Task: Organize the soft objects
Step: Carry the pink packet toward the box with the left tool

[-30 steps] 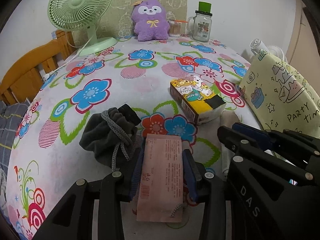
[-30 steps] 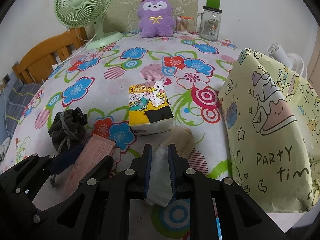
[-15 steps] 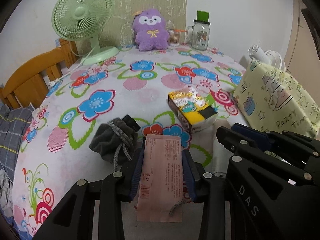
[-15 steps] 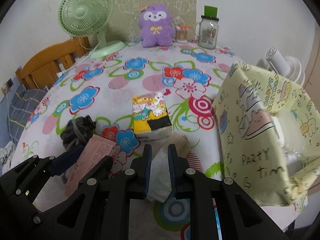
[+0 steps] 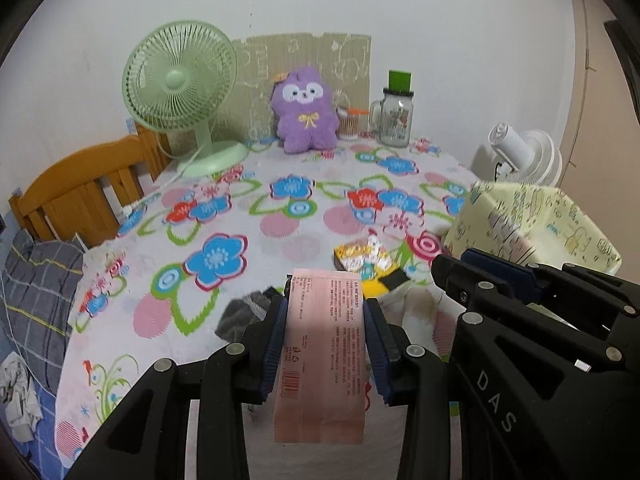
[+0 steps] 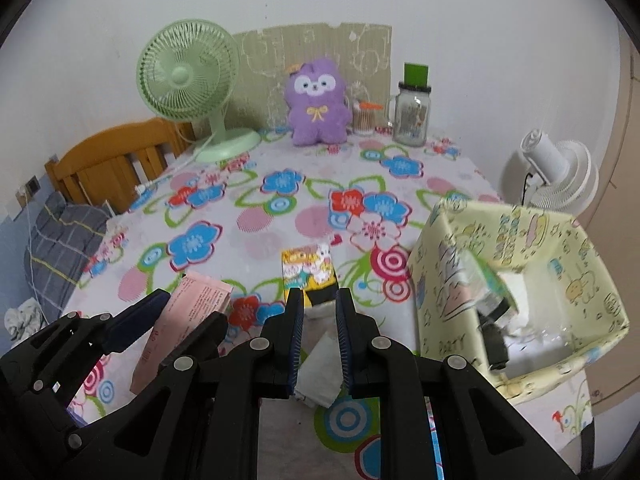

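Note:
My left gripper (image 5: 325,312) is shut on a flat pink packet (image 5: 324,344) and holds it above the floral table; the packet also shows in the right wrist view (image 6: 184,320). My right gripper (image 6: 318,312) is shut on a soft white and beige cloth item (image 6: 320,376), lifted above the table. A yellow cartoon tissue pack (image 6: 308,272) lies on the table ahead, also in the left wrist view (image 5: 366,262). A dark grey drawstring pouch (image 5: 244,312) lies partly hidden behind my left fingers. An open yellow "Party Time" bag (image 6: 520,288) stands at the right with items inside.
A green desk fan (image 5: 180,84), a purple plush (image 5: 306,112), a swab holder (image 6: 364,118) and a glass jar mug (image 5: 396,120) line the table's far edge. A white fan (image 6: 556,168) stands right, a wooden chair (image 5: 76,196) left.
Both grippers have risen and drawn back from the table with their items. The table objects look smaller and lower, and the open top of the yellow bag has come into view.

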The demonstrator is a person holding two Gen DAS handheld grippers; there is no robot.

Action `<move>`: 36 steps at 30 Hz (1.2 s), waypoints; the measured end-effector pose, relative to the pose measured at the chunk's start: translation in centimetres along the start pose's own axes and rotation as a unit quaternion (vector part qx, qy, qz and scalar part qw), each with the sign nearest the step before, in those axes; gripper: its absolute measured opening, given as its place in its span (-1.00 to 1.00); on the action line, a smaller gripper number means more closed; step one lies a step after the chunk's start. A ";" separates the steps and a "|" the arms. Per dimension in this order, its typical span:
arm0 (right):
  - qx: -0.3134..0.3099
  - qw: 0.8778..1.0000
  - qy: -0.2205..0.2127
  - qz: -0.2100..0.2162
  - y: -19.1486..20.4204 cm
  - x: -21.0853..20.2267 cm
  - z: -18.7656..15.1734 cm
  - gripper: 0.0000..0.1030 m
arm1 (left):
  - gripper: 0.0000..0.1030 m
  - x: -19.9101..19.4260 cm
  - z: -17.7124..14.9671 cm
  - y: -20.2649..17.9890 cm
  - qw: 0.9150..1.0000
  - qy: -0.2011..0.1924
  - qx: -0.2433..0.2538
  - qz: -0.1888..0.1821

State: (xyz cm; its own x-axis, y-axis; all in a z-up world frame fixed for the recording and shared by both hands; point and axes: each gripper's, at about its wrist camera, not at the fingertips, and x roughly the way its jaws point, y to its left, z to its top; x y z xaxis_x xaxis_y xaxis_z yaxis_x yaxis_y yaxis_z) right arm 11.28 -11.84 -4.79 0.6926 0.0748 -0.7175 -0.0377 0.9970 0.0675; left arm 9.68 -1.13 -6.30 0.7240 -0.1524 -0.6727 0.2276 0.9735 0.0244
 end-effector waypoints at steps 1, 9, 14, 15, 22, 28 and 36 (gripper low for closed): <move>0.000 1.000 -0.003 0.000 -0.1 -0.3 0.2 -0.62 | -0.24 -0.3 0.2 -0.1 1.000 -0.003 0.000 0.000; 0.003 1.000 -0.028 -0.003 -0.8 -2.6 1.8 -0.62 | -0.24 -2.2 2.0 -0.9 1.000 -0.027 0.008 -0.004; 0.007 0.999 -0.038 -0.004 -1.7 -3.7 2.5 -0.62 | -0.24 -3.1 2.9 -1.8 0.999 -0.037 0.013 -0.008; 0.009 0.999 -0.040 -0.005 -2.0 -3.9 2.6 -0.62 | -0.24 -3.2 3.1 -2.0 0.999 -0.039 0.014 -0.009; 0.011 0.999 -0.048 -0.012 -3.8 -5.0 3.2 -0.62 | -0.24 -3.8 4.0 -3.8 0.999 -0.046 0.018 -0.017; 0.017 0.998 -0.053 -0.021 -5.9 -5.6 3.5 -0.62 | -0.24 -3.8 4.8 -5.8 0.998 -0.051 0.025 -0.023; 0.034 0.998 -0.048 -0.034 -9.1 -5.4 3.5 -0.62 | -0.24 -3.0 5.5 -8.9 0.998 -0.045 0.040 -0.037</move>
State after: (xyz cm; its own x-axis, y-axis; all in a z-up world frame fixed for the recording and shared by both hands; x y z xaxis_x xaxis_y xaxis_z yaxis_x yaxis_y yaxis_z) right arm 10.37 -21.36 0.89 0.7575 0.0022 -0.6528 0.0575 0.9959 0.0702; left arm 9.07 -10.24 -0.47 0.7582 -0.2408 -0.6059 0.3304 0.9431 0.0386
